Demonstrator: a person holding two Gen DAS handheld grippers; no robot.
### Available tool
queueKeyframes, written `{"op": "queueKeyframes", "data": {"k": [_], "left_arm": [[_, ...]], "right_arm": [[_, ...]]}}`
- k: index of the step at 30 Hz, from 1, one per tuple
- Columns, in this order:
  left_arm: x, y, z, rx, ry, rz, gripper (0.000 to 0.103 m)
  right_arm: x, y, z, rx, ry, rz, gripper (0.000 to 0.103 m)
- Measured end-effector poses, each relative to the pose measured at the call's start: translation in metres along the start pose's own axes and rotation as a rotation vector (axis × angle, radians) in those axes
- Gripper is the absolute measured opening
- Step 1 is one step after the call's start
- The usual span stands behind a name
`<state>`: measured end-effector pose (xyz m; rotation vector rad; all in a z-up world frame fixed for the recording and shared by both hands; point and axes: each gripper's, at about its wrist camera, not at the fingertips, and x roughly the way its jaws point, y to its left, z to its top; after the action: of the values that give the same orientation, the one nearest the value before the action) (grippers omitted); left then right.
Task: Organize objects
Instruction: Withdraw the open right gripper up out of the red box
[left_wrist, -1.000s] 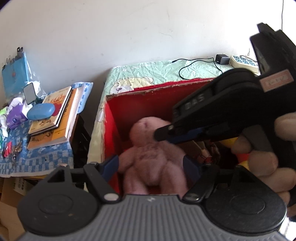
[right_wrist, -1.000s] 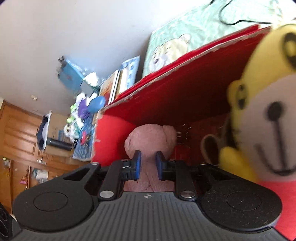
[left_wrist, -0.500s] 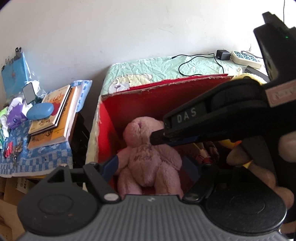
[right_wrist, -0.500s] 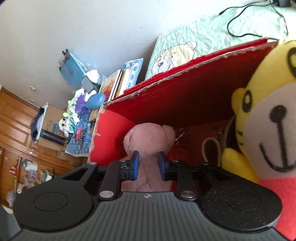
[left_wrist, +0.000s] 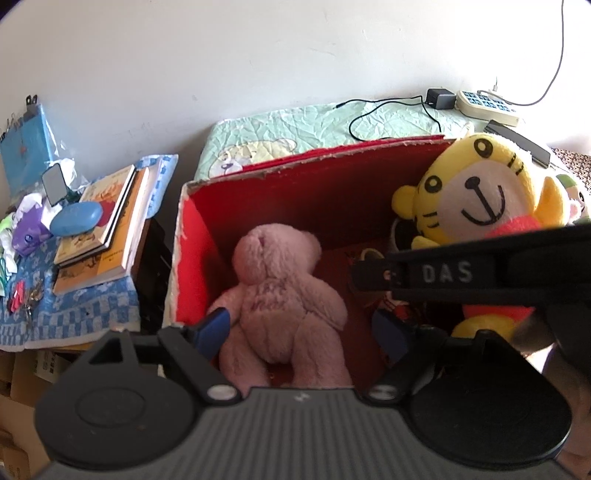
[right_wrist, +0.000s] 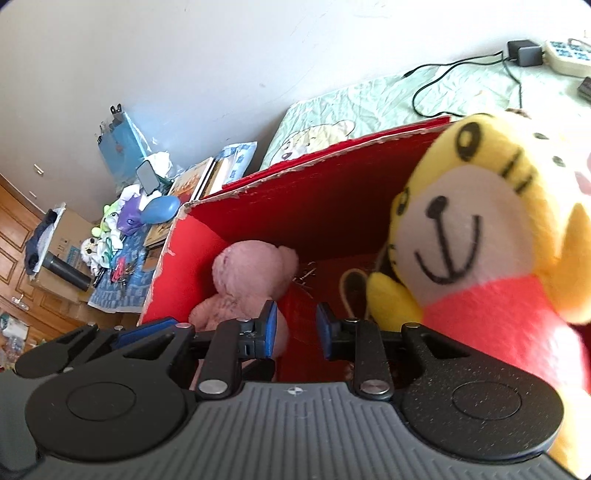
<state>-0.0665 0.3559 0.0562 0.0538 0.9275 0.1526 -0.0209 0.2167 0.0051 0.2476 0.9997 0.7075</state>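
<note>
A pink teddy bear (left_wrist: 280, 299) lies face down in the left part of an open red box (left_wrist: 314, 177). A yellow tiger plush (left_wrist: 476, 199) with a red shirt sits in the box's right part. My left gripper (left_wrist: 303, 328) is open, its blue pads either side of the bear's lower body, not closed on it. My right gripper (right_wrist: 295, 328) is partly open and empty above the box, between the bear (right_wrist: 251, 280) and the tiger (right_wrist: 480, 240). Its black body crosses the left wrist view (left_wrist: 461, 273).
A side table (left_wrist: 66, 310) with a blue checked cloth left of the box holds books (left_wrist: 103, 229), a blue case (left_wrist: 75, 218) and small clutter. Behind the box a green bedspread (left_wrist: 325, 122) carries a black cable, charger and power strip (left_wrist: 484, 105). A white wall stands behind.
Both grippers have pulled back and up from the box. The right gripper slid right, uncovering the tiger plush, and its fingers opened a little. The pink bear stays lying in the box.
</note>
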Motion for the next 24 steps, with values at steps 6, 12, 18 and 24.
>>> {"op": "queueKeyframes", "data": {"k": [6,12,18,24], "left_arm": [[-0.004,-0.004,-0.002,-0.004,0.006,0.002,0.087],[-0.011,-0.011,-0.005,-0.013,0.011,-0.002,0.088],[-0.028,-0.017,-0.009,-0.023,-0.021,-0.005,0.087],[-0.037,-0.026,-0.010,-0.037,-0.010,-0.032,0.087]], "right_arm": [[-0.012,0.005,-0.010,-0.041,-0.053,-0.035,0.027],[-0.029,0.006,-0.019,-0.060,-0.104,-0.077,0.027],[-0.048,0.002,-0.026,-0.020,-0.118,-0.042,0.026],[-0.063,0.005,-0.035,-0.033,-0.129,-0.022,0.026]]}}
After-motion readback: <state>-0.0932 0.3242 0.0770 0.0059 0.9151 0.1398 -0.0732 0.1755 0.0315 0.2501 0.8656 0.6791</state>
